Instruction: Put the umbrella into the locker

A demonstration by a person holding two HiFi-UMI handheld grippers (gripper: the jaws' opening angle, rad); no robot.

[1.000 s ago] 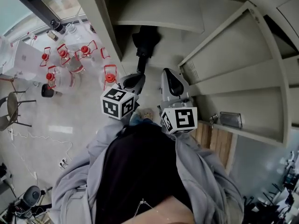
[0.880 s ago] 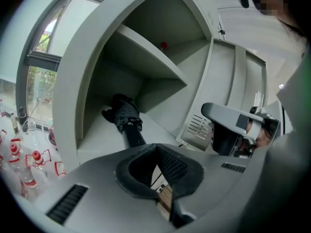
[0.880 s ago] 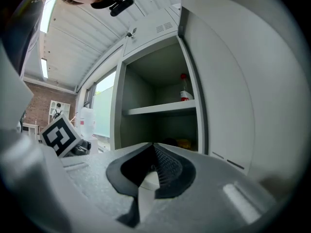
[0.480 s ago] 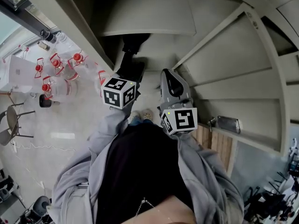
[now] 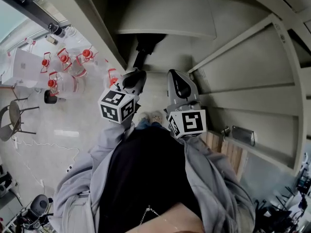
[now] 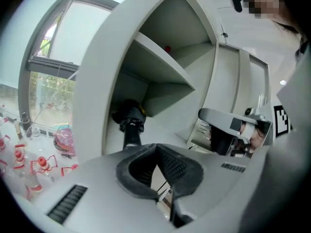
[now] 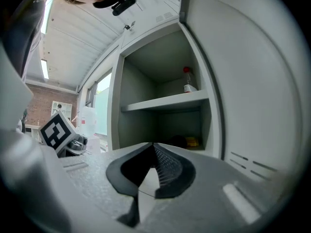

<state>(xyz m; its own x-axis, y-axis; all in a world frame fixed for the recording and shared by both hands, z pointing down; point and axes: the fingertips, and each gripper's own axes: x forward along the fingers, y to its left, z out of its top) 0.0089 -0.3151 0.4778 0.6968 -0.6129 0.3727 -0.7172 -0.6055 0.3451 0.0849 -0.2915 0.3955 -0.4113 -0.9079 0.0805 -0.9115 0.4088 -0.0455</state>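
Left gripper (image 6: 156, 147) has drawn back slightly from the locker (image 6: 97, 81), its jaws pressed together. Right gripper (image 7: 154, 145) is also closed and empty. Black umbrella (image 6: 130, 123) sits in the lower compartment, lengthwise inward, handle toward the left gripper.

Umbrella (image 6: 130, 123) under shelf (image 6: 163, 67); room beside it

One locker (image 7: 115, 106) stands open, with one shelf (image 7: 165, 101) inside. One red-capped bottle (image 7: 188, 80) stands on that shelf. Below it in the locker are one black umbrella (image 6: 129, 118) and one small yellow thing (image 7: 193, 141). On the floor (image 5: 73, 125) left of the locker, five red-capped water jugs (image 5: 73, 64) can be counted, and one chair (image 5: 12, 118) beyond them. Two claws face the locker, the left claw (image 6: 156, 145) and the right claw (image 7: 154, 145), each with one marker cube (image 5: 116, 107).
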